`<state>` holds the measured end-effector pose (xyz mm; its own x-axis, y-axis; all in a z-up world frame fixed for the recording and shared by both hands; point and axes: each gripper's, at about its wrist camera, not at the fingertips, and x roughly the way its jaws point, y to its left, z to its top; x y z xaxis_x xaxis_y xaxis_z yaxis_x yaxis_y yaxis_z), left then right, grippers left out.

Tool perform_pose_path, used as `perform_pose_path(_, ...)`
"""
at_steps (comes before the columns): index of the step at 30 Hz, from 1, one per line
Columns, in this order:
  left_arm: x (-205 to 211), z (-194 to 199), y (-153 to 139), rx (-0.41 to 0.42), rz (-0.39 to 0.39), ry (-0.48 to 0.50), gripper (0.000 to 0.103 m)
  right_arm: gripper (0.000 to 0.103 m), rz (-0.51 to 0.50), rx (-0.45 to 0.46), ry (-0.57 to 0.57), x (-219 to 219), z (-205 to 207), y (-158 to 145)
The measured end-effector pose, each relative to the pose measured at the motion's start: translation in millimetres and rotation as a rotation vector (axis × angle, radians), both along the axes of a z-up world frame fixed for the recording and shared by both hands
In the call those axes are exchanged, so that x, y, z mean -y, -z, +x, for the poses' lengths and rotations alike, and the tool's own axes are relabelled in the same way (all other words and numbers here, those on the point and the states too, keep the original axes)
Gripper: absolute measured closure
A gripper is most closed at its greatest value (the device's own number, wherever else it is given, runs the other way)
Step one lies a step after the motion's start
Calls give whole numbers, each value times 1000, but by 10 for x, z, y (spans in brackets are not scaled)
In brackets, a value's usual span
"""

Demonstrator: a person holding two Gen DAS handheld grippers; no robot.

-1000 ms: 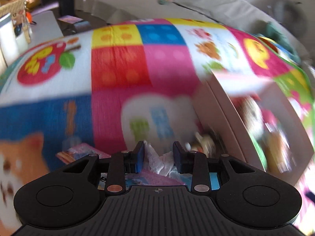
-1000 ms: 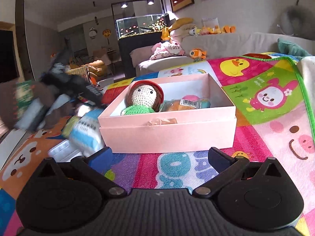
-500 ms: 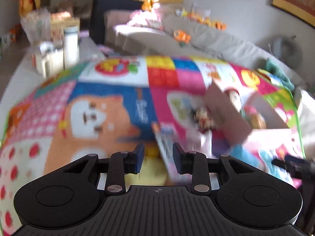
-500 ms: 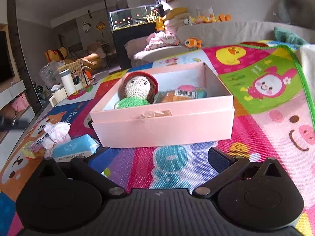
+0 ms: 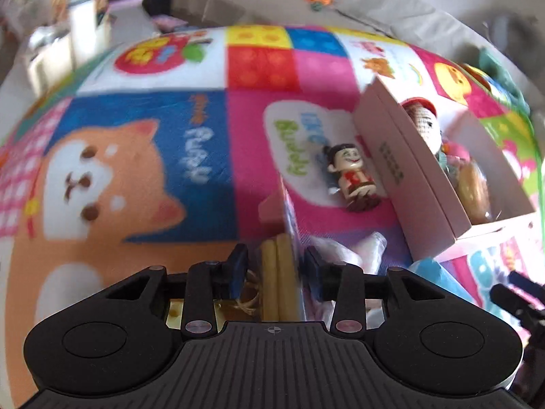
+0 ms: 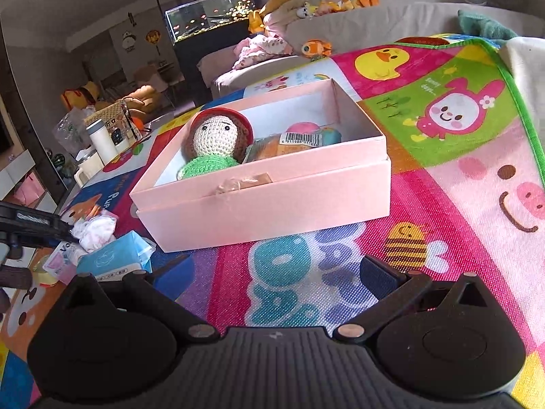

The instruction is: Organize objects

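The left tool (image 5: 276, 267), jaws opening round a packet (image 5: 281, 272), is picking up; next, carry it to the box (image 5: 408, 184). The right tool (image 6: 272, 272) gapes empty.

box (image 6: 272, 204): pink | crochet doll (image 6: 214, 143): red hat, green dress | tissue pack (image 6: 115, 259): seemingly blue

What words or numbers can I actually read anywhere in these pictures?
"Puppy": on the play mat, blue square beside the dog picture.
"Buddy": mat, green letters on the white patch.
"Sunny days...": mat, by the pink rabbit, barely legible.
Barcode digits on the packet in the pink box: too small.
Print on the box side and the tissue pack: too blurred.
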<state>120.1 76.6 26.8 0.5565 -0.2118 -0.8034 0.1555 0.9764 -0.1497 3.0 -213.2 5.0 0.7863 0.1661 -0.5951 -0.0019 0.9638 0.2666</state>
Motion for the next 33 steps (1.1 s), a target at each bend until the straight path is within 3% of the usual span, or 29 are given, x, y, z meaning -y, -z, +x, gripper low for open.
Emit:
perform_pose_path(2, 109, -16, 15, 22, 65, 21, 61, 0, 0, -12, -6, -7, 19, 9)
perform_pose_path(5, 130, -54, 31, 44, 86, 30, 62, 0, -13, -17, -9, -29, 26, 12)
perform_pose_path(10, 111, -160, 34, 96, 79, 46, 64, 0, -55, -46, -35, -69, 89, 11)
perform_pose_path(18, -18, -294, -136, 136, 32, 23, 77, 0, -108, -71, -81, -103, 119, -14)
perform_pose_path(21, -146, -468, -251, 163, -21, 9, 77, 0, -78, -75, -134, -61, 53, -94)
perform_pose_path(27, -384, -1021, -499, 230, -191, 18, 77, 0, -89, 6, -264, -210, -176, -457)
perform_pose_path(33, -404, -1355, -528, 248, -239, 59, 77, 0, -132, 26, -449, -784, -123, -484)
